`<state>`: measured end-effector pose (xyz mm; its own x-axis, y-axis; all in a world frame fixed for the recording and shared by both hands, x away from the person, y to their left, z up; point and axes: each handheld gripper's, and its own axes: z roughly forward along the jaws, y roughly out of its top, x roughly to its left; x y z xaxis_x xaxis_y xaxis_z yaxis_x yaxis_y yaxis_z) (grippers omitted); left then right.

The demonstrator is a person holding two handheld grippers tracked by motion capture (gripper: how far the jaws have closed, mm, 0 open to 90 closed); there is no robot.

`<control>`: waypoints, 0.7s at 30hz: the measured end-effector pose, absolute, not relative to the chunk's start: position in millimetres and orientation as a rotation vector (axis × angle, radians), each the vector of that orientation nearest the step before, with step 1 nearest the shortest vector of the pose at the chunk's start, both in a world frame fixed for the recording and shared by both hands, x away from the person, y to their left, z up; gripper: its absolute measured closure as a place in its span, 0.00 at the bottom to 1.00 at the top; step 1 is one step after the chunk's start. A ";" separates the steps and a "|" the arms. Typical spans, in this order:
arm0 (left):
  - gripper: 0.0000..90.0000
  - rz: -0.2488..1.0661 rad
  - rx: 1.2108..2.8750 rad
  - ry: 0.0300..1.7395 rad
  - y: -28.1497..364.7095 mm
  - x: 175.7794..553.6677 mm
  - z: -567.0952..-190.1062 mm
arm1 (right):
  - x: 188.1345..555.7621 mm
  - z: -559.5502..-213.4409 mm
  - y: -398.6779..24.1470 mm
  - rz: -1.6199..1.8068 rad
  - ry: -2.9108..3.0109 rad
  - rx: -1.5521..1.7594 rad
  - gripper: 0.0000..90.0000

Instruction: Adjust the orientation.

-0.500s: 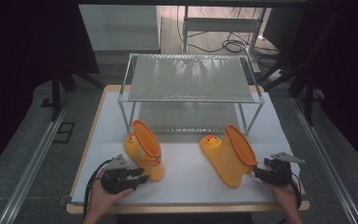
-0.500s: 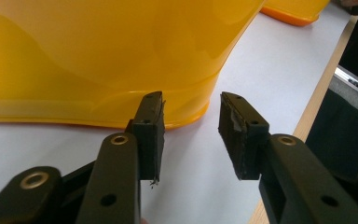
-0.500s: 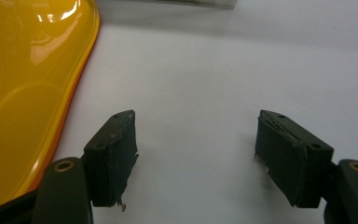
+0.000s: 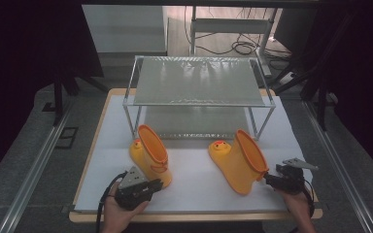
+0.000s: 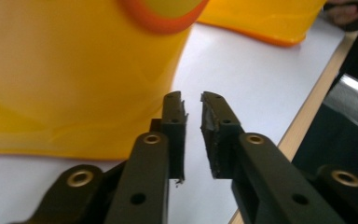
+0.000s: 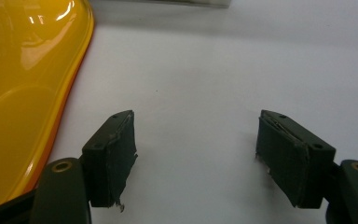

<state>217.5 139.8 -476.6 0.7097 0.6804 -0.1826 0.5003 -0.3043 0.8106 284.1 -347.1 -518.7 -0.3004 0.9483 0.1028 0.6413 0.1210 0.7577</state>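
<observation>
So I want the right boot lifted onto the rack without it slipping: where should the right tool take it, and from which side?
Grip the right boot by the orange rim of its shaft, one jaw inside the opening and one outside. It leans with the opening toward the right tool, whose jaws stand wide open beside it, so probably come in from that side; the shaft wall is thin enough, the foot too bulky.

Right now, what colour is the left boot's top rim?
Orange, on the yellow left boot; clearest in the high view.
</observation>
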 end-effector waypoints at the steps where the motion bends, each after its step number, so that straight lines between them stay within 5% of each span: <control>1: 0.92 0.250 1.964 0.912 134.6 216.4 -476.3 | 284.2 -518.7 -347.3 1.018 1.998 1.539 0.32; 12: 0.96 0.371 1.927 0.965 89.6 217.1 -478.8 | 284.4 -518.8 -349.0 1.030 1.983 1.556 0.32; 21: 0.98 0.483 1.869 1.021 96.8 220.6 -477.6 | 284.4 -518.7 -349.4 1.030 1.976 1.566 0.31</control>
<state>220.6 96.8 -477.6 0.5787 0.8112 -0.0840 0.4493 -0.2312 0.8629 284.4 -349.4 -518.7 -0.2810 0.9519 0.1221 0.6449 0.0930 0.7585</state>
